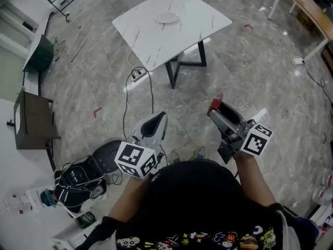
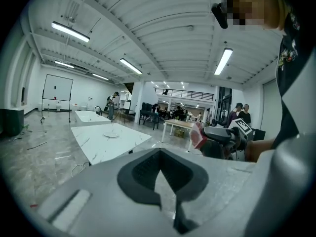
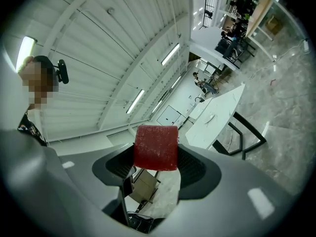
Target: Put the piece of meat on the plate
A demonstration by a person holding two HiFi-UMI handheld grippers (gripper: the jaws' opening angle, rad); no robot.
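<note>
Task status: pickup done, delivery not.

- Piece of meat (image 3: 156, 147): a red block clamped between the jaws of the right gripper (image 3: 156, 154), held up in the air well short of the desk (image 1: 156, 40). Grip looks square; the block stands proud of the jaw tips.
- Plate (image 1: 167, 18): white, empty, on the far half of the desk.
- Left gripper (image 2: 159, 157): jaws together with nothing between them, held on the person's side of the desk, level with the right one. It has no part in the task at present.
- Bare floor with cables lies between the person and the desk.

Left to do, by my reading: walk up to the desk, reach over it to the plate, lower the meat and let go.
</note>
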